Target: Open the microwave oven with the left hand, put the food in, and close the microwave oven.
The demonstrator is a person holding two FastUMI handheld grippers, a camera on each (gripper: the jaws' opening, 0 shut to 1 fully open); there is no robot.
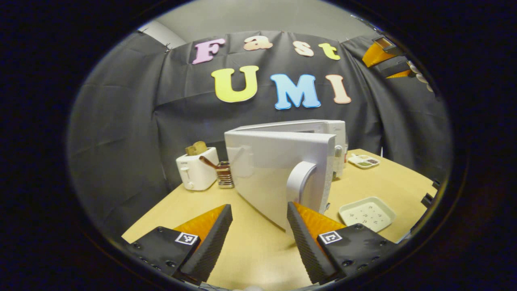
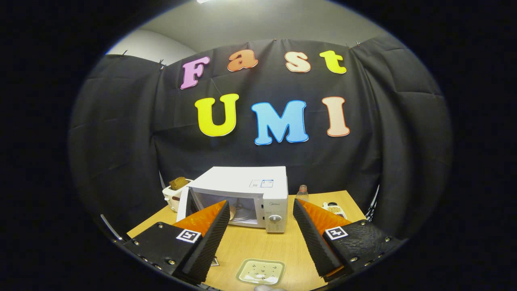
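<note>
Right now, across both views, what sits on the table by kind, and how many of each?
Microwave oven, door open: 1
Toaster with bread in it: 1
Square light-green tray: 1
Divided dish behind the microwave: 1
Clear plastic bottle: 1
Metal rack beside the toaster: 1
Total: 6

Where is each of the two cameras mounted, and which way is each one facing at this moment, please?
Left gripper view: rides on the left gripper, low over the table, facing the open microwave door and its handle close up; its own two fingers show, spread.
Right gripper view: rides on the right gripper, farther back, facing the microwave front; its own fingers show, spread.
Shared: microwave, toaster, shallow dish, table.
</note>
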